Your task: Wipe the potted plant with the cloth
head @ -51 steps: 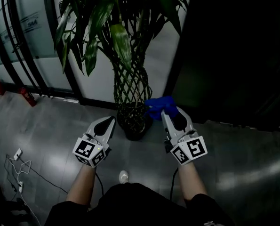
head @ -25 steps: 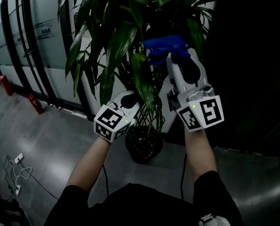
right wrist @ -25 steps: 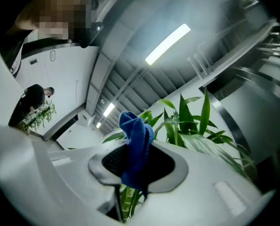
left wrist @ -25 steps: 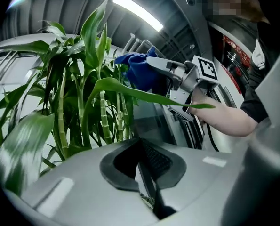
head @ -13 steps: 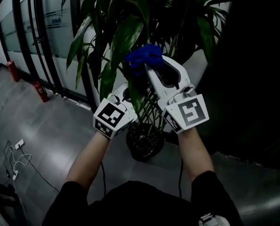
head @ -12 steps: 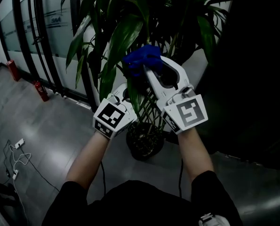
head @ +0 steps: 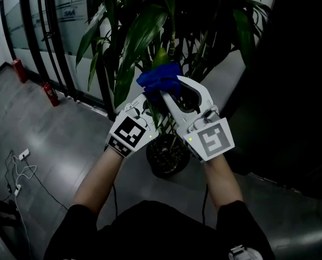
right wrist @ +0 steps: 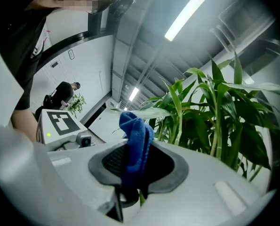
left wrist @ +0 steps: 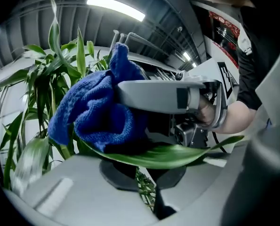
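The right gripper [right wrist: 136, 169] has its fingers clamped on the cloth [right wrist: 137, 133], which stands out past the tips as a thick blue wad. The left gripper [left wrist: 151, 173] has its fingers drawn together on nothing, and a long leaf [left wrist: 177, 154] lies flat across their tips with the wad pressing on it from above. The leaf is thus sandwiched, backed from below and wiped on top, at the centre of the head view among the foliage of the plant [head: 150, 31]. To do this well, I judge the wad should slide along the blade from stem toward tip while the left fingers move beneath it as backing. Pressure should be light, since so thin a leaf will likely crease or tear if bent against its rib. Only cloth should meet the leaf, never the hard finger edges, and a snag on a neighbouring leaf could tug the cloth out of the grip. Room is tight upward and to the right: other leaves crowd the top of the frame and a dark wall [head: 296, 91] fills the right side. Down the centre toward the pot [head: 166, 158], and at lower left over the floor [head: 52, 140], the way looks open. Cables [head: 20, 172] lie well apart at the far lower left.
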{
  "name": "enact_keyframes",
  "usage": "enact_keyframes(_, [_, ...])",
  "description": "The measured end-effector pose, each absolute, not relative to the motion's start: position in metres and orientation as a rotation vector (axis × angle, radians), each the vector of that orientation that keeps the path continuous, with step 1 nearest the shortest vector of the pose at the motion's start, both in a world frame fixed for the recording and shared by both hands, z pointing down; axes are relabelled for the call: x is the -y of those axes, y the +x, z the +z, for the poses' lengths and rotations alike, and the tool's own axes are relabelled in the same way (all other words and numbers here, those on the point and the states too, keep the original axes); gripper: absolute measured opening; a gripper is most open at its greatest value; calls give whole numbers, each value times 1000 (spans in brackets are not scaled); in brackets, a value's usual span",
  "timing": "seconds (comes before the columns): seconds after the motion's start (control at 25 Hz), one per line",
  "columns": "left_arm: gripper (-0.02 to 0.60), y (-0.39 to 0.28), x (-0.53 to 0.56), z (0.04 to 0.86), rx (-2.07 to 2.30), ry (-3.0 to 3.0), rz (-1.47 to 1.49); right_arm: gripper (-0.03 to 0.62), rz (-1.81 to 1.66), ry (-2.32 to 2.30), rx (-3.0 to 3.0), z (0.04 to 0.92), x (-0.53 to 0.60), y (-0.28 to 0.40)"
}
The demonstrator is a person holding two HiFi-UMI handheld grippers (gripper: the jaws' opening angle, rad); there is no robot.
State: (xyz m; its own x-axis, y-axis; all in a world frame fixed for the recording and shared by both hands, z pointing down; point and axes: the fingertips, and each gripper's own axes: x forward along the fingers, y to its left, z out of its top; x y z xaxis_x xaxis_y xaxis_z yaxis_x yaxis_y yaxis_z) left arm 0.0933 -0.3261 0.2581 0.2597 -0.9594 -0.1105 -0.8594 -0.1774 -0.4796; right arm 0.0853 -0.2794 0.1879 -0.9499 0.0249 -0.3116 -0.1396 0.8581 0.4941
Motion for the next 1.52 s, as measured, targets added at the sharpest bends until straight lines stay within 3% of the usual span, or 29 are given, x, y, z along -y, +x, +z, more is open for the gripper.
enact_keyframes(1.52, [6, 116, 297, 349, -1831, -2208, -257, 104, 409, 53, -2909, 289, 249, 125])
